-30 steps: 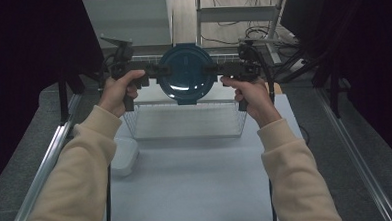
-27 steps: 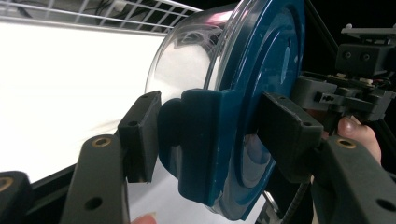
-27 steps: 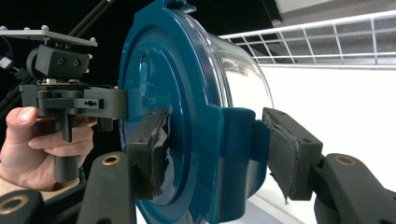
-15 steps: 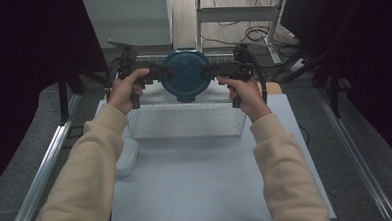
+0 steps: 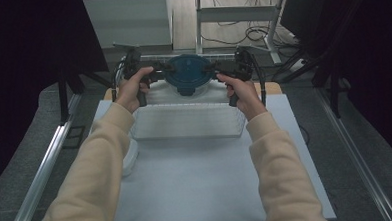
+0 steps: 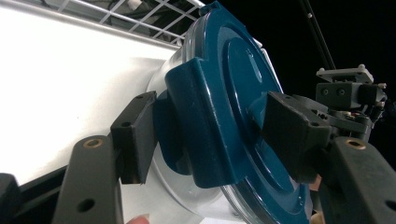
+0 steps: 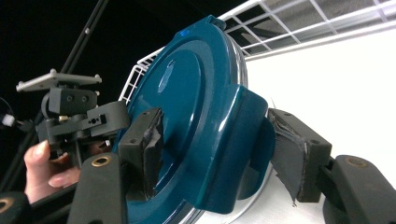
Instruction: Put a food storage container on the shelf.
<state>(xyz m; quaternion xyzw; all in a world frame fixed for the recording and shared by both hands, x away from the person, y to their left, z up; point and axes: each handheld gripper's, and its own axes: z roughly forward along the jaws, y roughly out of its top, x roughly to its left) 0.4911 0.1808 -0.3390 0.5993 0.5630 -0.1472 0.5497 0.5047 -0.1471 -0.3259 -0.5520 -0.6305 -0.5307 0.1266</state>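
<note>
A round clear container with a dark blue clip-on lid [image 5: 187,73] hangs tilted between my two grippers, just beyond the far rim of a white wire basket [image 5: 187,121]. My left gripper [image 5: 165,72] grips its left side clip. In the left gripper view the pads of the left gripper [image 6: 212,135] bear on the lid [image 6: 233,84] and the clip's underside. My right gripper [image 5: 211,69] has the opposite clip, and in the right gripper view the right gripper [image 7: 219,149] straddles the lid [image 7: 187,79] likewise. Both pairs of jaws have just been opening a little, with the container still between them.
The wire basket stands on a white table [image 5: 197,190] in front of the hands. A small white object [image 5: 128,156] lies at the basket's near left. Metal rails run along both table sides. Dark curtains and a desk frame with cables stand behind.
Both hands have carried the container away from me and downward, from above the basket to just past its far rim.
</note>
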